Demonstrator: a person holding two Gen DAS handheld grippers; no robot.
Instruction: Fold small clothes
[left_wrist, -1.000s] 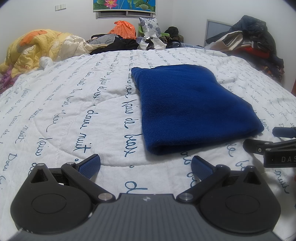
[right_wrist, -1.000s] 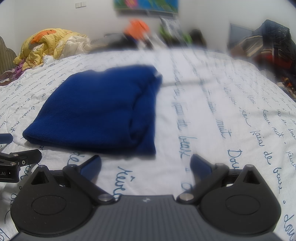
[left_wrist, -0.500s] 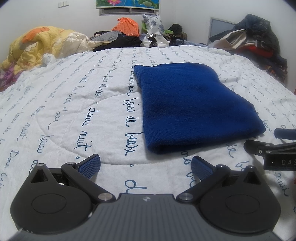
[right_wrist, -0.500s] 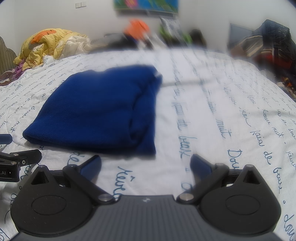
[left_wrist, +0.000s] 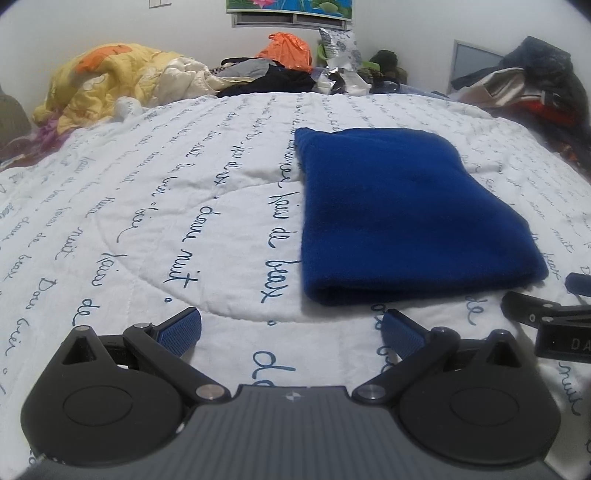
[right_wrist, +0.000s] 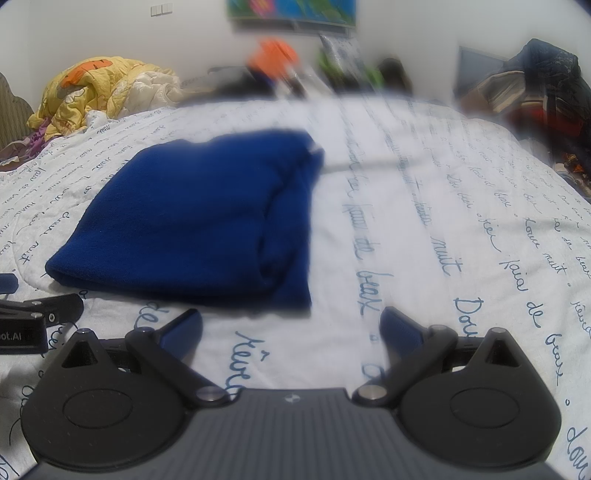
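A dark blue knit garment (left_wrist: 402, 214) lies folded into a thick rectangle on the white quilt (left_wrist: 147, 221). My left gripper (left_wrist: 291, 328) is open just short of its near left corner, holding nothing. My right gripper (right_wrist: 290, 326) is also open, in front of the garment's (right_wrist: 199, 214) near right corner, fingers empty. Each gripper shows at the edge of the other's view: the right one (left_wrist: 546, 325) and the left one (right_wrist: 33, 317). The right wrist view is blurred in its middle.
The quilt (right_wrist: 461, 221) carries blue handwritten script. A yellow and orange duvet (left_wrist: 110, 81) is heaped at the back left. Clothes and an orange bag (left_wrist: 288, 46) pile along the far edge, with dark clothing (left_wrist: 535, 85) stacked at the back right.
The left wrist view has crept slightly lower and nearer to the garment. The right gripper and the garment have not moved. Both grippers stayed open.
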